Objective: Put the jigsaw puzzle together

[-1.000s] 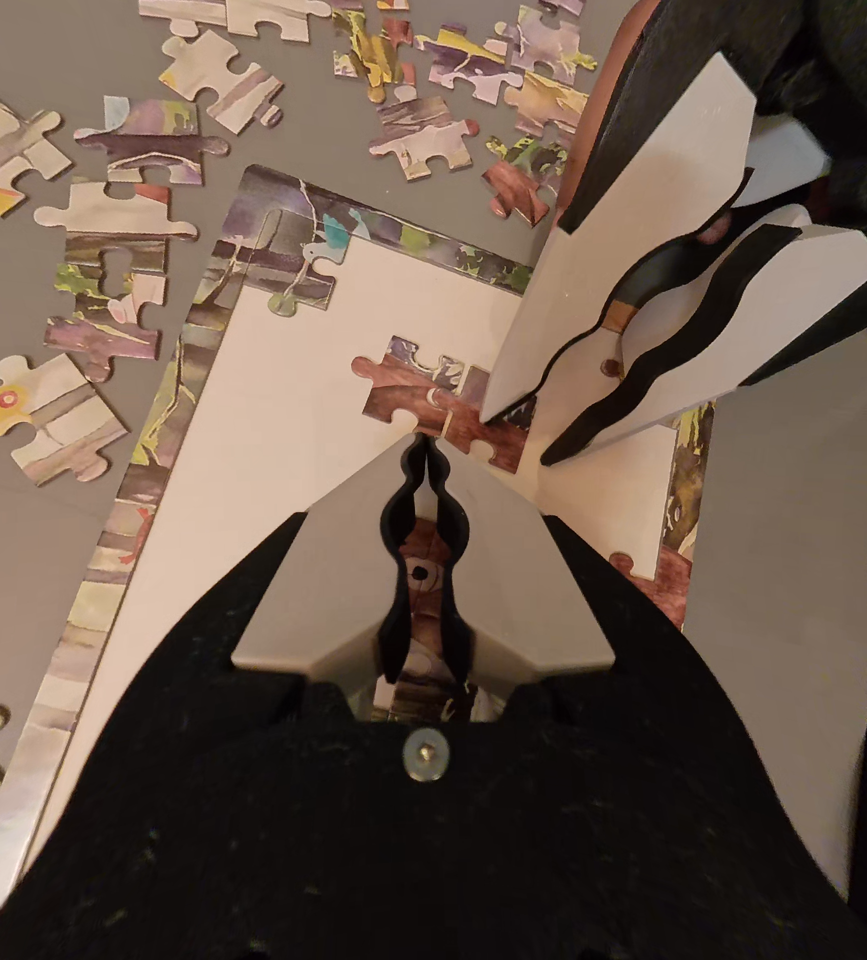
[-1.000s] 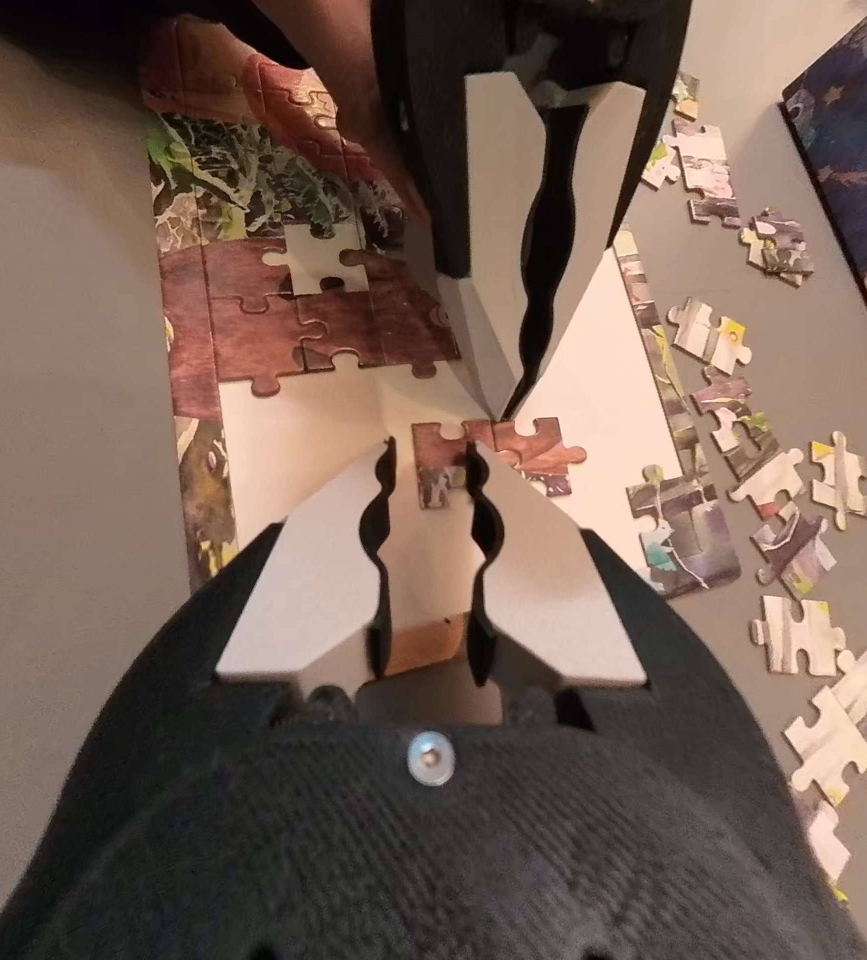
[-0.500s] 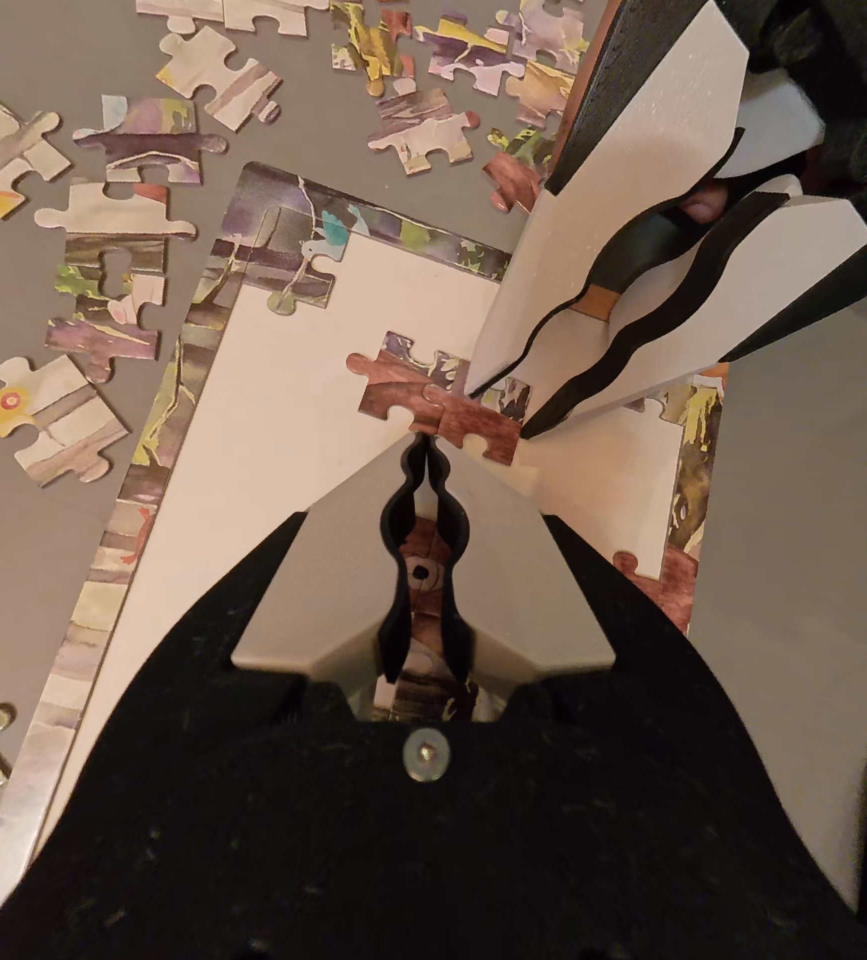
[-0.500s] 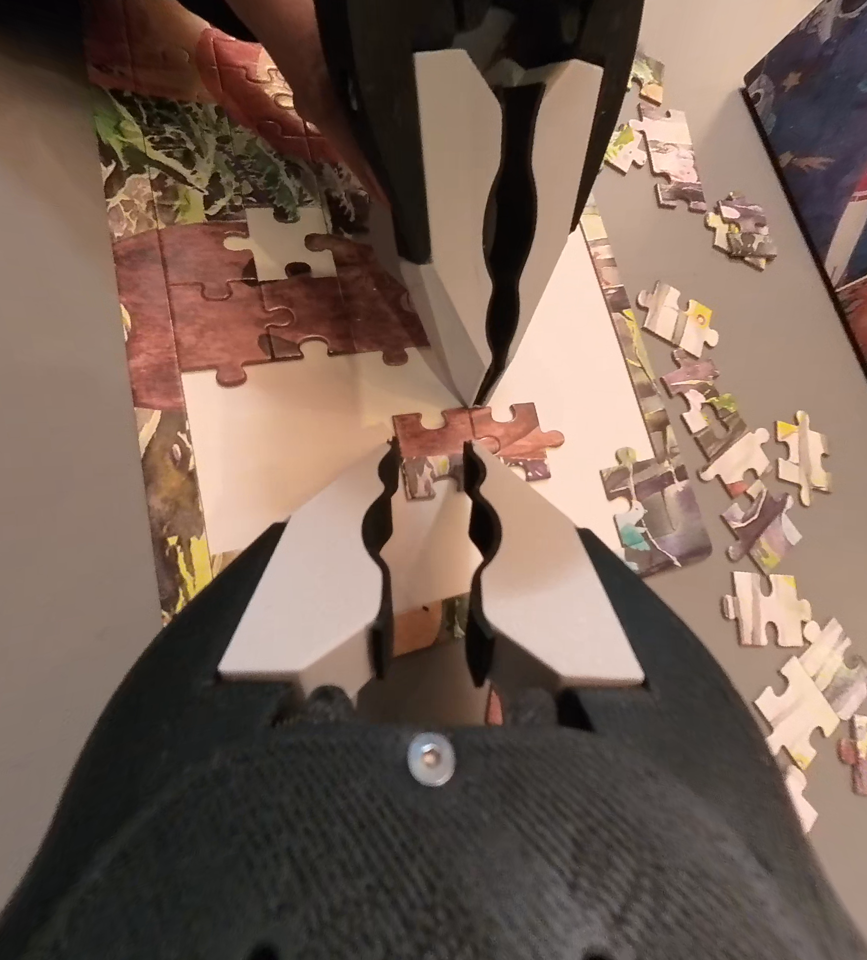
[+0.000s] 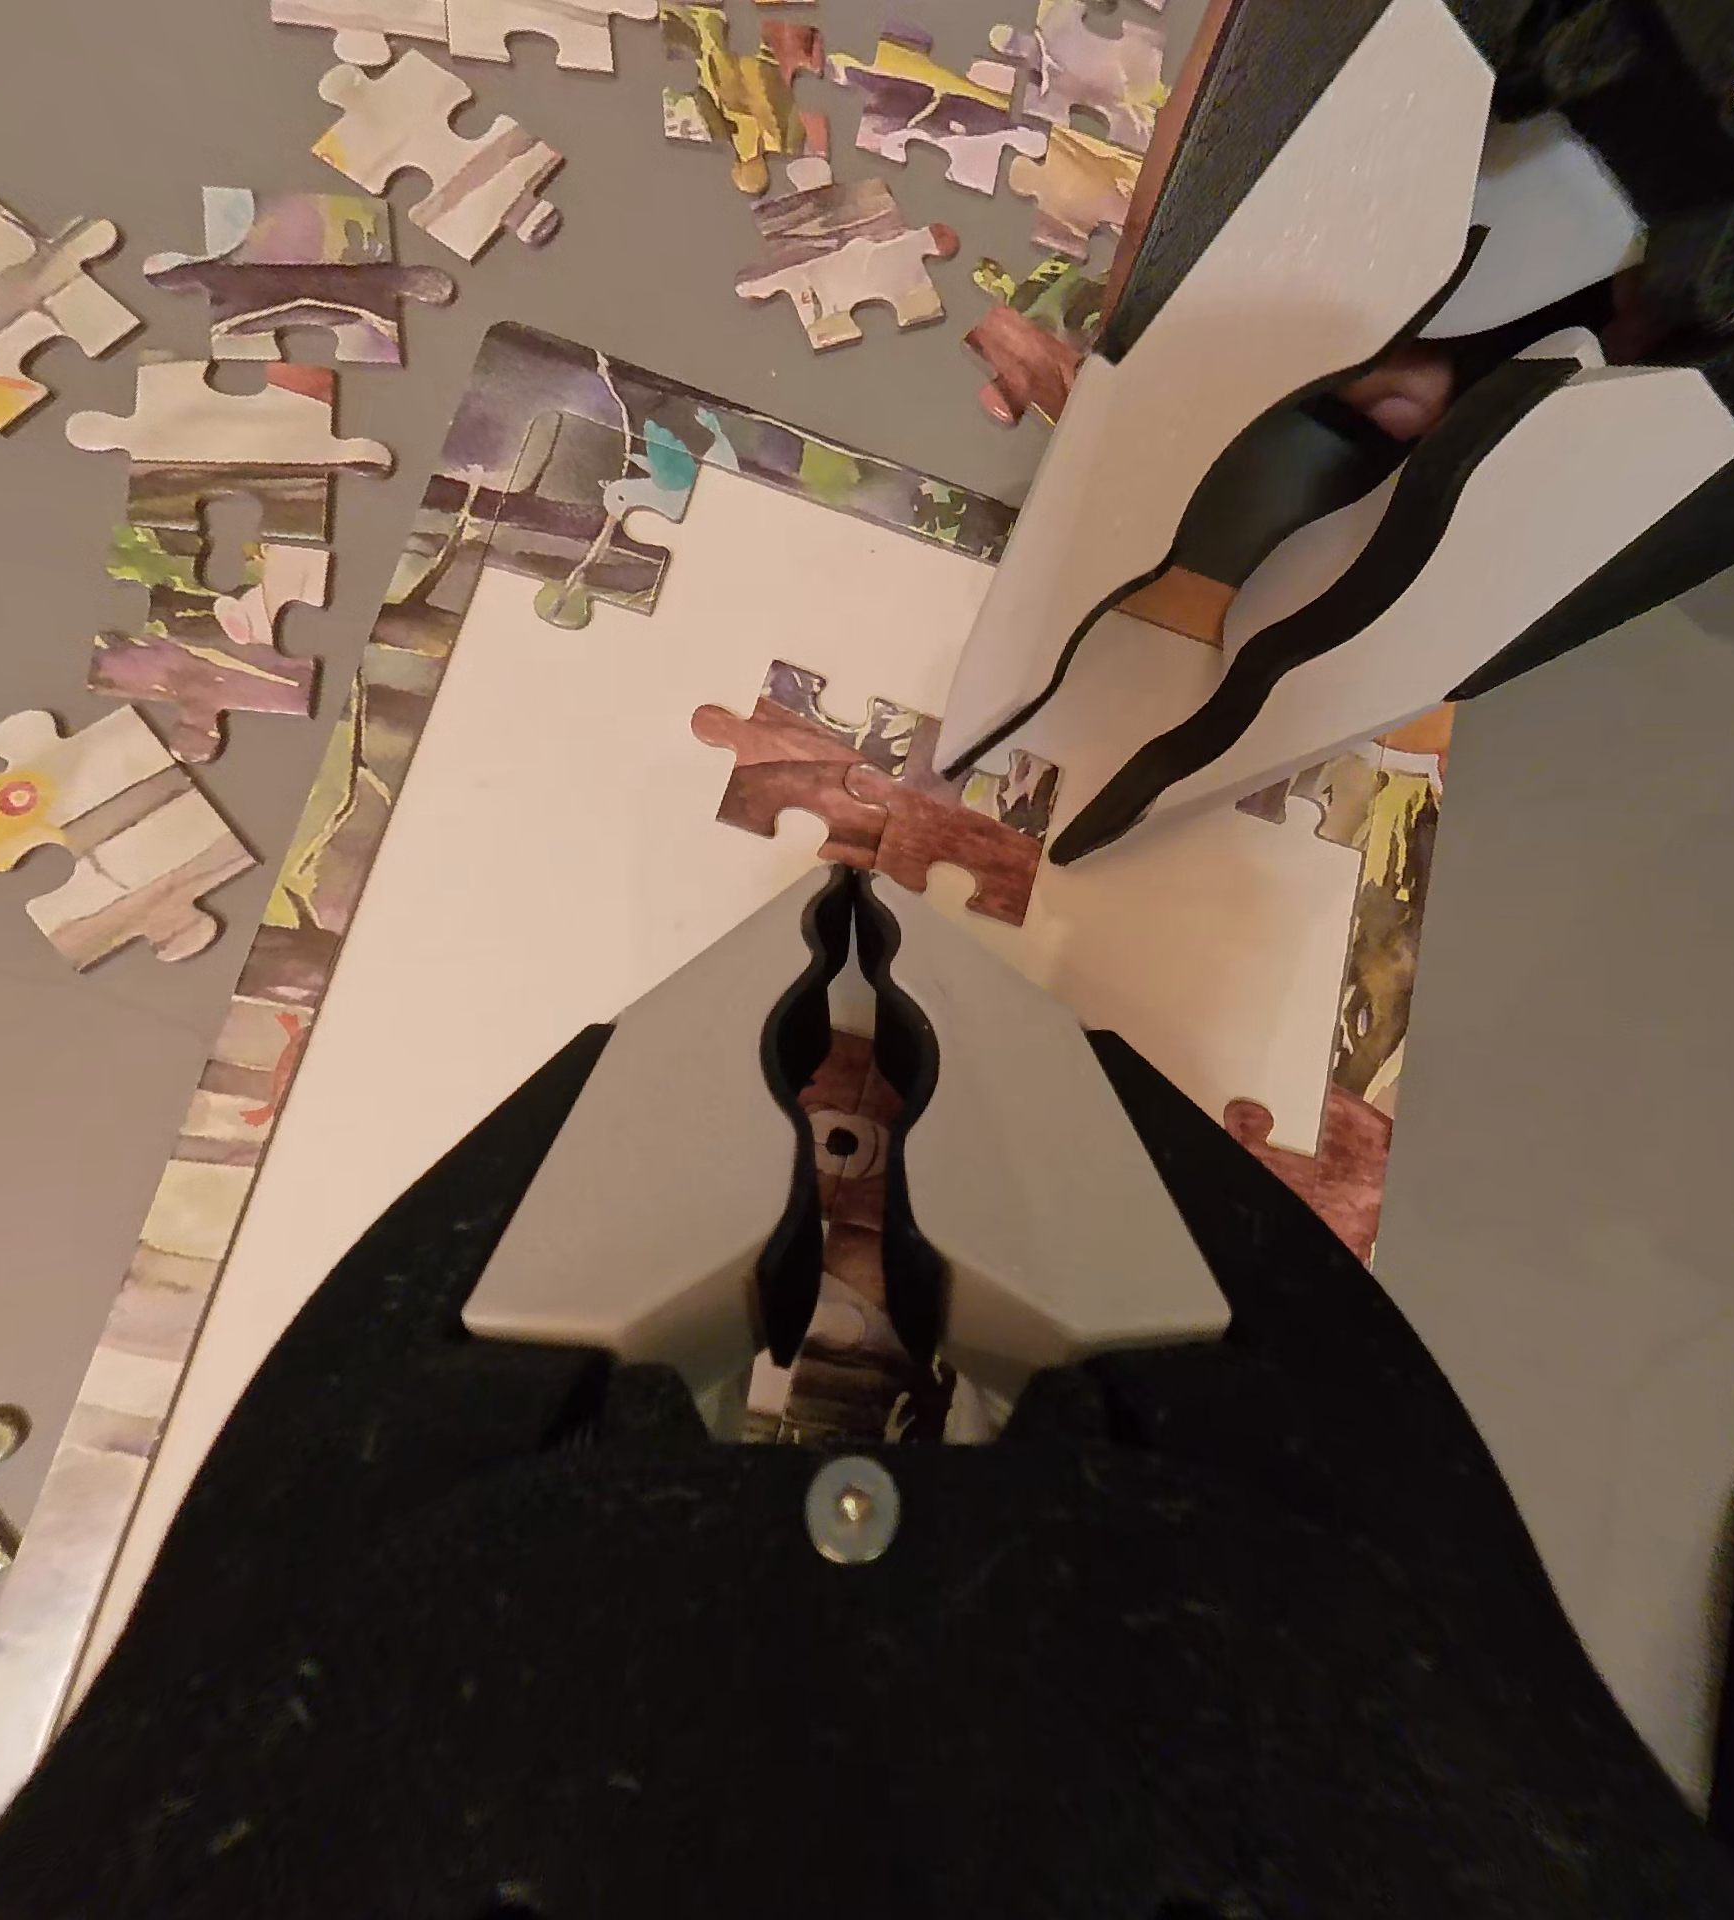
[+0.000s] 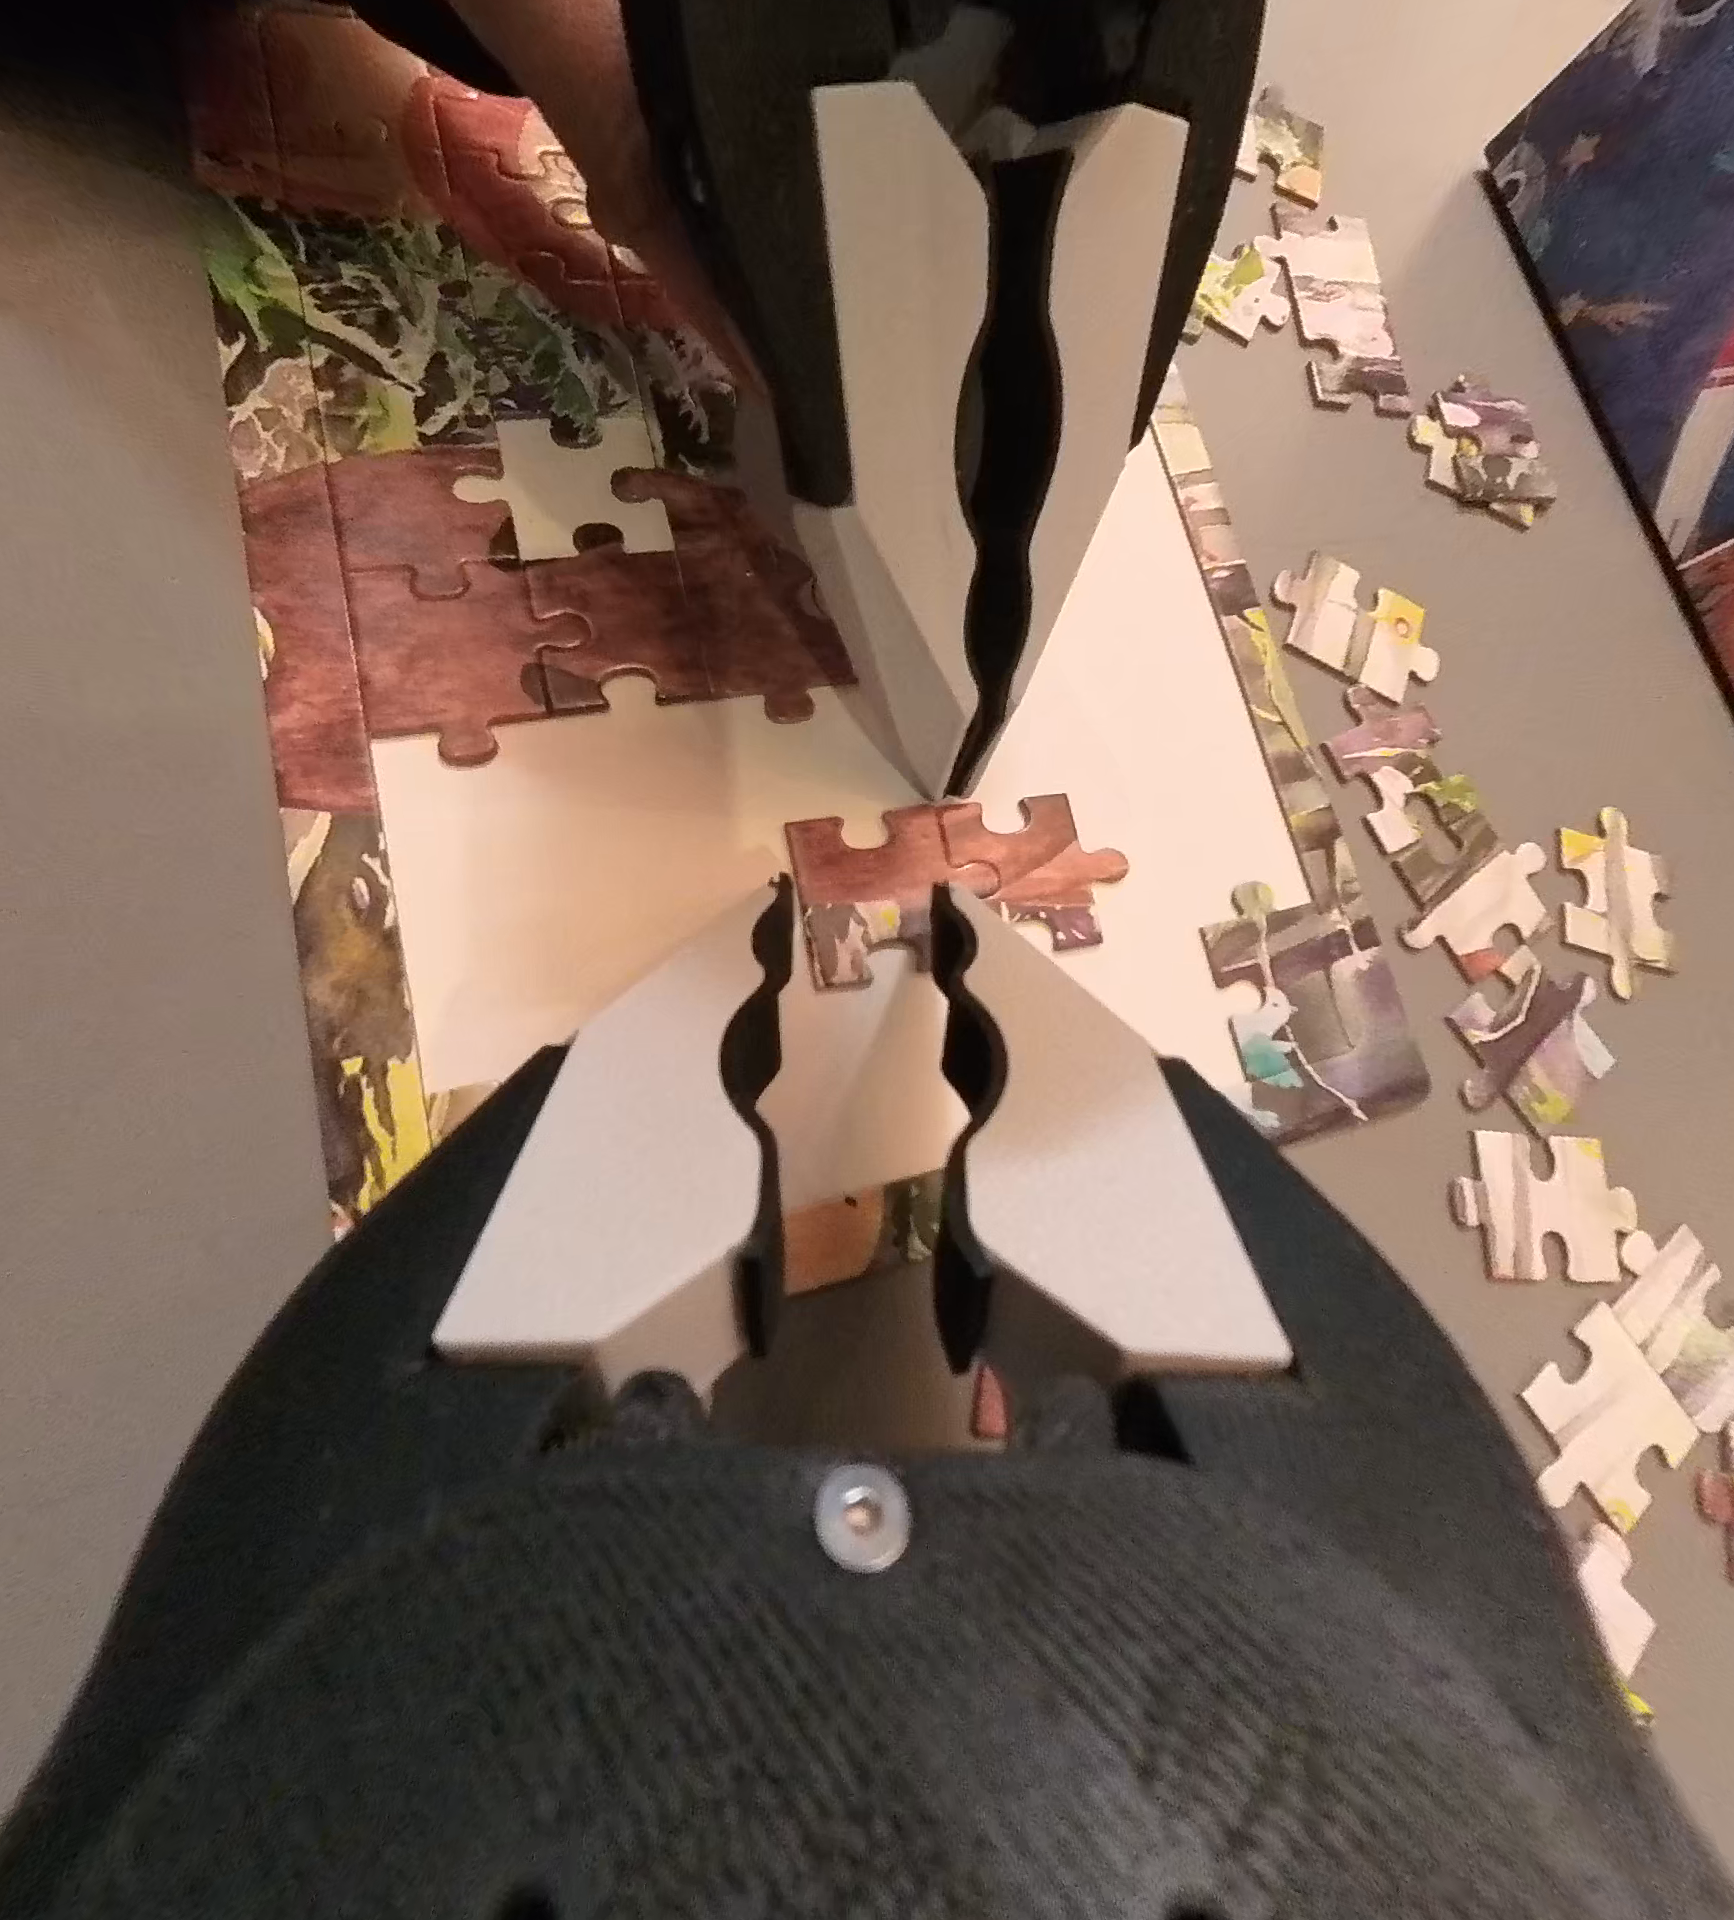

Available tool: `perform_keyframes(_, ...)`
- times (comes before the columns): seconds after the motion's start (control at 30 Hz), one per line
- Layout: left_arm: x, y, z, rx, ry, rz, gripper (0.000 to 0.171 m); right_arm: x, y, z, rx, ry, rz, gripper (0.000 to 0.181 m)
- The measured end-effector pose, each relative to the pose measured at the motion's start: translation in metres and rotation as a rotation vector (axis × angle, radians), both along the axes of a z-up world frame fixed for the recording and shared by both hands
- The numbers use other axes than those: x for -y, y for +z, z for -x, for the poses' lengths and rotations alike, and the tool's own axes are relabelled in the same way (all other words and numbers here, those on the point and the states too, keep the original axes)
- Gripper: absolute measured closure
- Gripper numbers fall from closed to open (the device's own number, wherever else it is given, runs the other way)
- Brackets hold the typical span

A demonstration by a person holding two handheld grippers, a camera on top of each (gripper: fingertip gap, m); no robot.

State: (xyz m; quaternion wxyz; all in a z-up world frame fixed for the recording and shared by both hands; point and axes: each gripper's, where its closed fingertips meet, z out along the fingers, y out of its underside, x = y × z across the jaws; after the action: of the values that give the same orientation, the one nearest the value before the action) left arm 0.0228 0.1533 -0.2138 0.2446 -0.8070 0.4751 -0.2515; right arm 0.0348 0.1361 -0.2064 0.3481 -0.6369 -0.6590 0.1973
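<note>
left tool (image 5: 855, 878) closed, empty | right tool (image 6: 858, 904) parted, astride joined brown pieces (image 6: 951, 857)

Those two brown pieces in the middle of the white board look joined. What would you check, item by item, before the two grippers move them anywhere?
1. Two brown pieces locked together: ok, tab sits in its socket and the seam looks closed.
2. Pair lying flat on the white board: ok.
3. Left gripper ready: shut, tips at the pair's near edge, holding nothing; ok for nudging, not ok for lifting.
4. Right gripper ready: open, fingers straddling one piece from the opposite side; ok.
5. Target spot: brown assembled section has knobs on its open edge; whether the pair matches, cannot tell.
6. Loose pieces out of the way: ok, they lie off the board.
</note>
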Motion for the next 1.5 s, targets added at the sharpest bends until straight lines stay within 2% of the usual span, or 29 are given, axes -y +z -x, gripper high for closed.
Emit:
perform_keyframes(0.4,0.0,0.0,0.0,0.003,0.001,0.003,0.171,0.002,0.005,0.006,-0.045,-0.012,0.043,0.144)
perform_keyframes(0.47,0.0,0.0,0.0,0.004,0.002,0.005,0.171,0.003,-0.002,0.007,-0.032,-0.036,0.102,0.144)
perform_keyframes(0.5,0.0,0.0,0.0,0.005,0.002,0.006,0.171,0.005,-0.004,0.008,-0.036,-0.042,0.158,0.137)
perform_keyframes(0.57,0.0,0.0,0.0,0.006,0.002,0.008,0.171,0.006,-0.003,0.005,-0.035,-0.051,0.219,0.135)
perform_keyframes(0.7,-0.001,0.002,0.003,0.003,0.002,-0.003,0.171,-0.003,0.007,0.0,-0.075,-0.078,0.197,0.134)
perform_keyframes(0.83,-0.014,0.019,0.012,0.08,0.057,-0.02,0.171,-0.023,0.025,-0.009,-0.162,-0.15,0.124,0.135)
perform_keyframes(0.97,-0.04,0.04,0.038,0.191,0.173,-0.04,0.171,-0.05,0.042,-0.03,-0.25,-0.263,0.058,0.135)
perform_keyframes(1.1,-0.055,0.053,0.066,0.281,0.246,-0.043,0.171,-0.05,0.051,-0.033,-0.32,-0.26,0.092,0.132)
perform_keyframes(1.23,-0.051,0.058,0.082,0.312,0.239,-0.046,0.171,-0.036,0.042,-0.021,-0.28,-0.185,0.107,0.128)
perform_keyframes(1.37,-0.046,0.045,0.093,0.25,0.225,-0.08,0.171,-0.018,0.023,-0.009,-0.215,-0.099,0.159,0.123)
perform_keyframes(1.5,-0.038,0.042,0.092,0.317,0.213,-0.046,0.171,-0.012,0.008,-0.006,-0.152,-0.077,0.217,0.123)
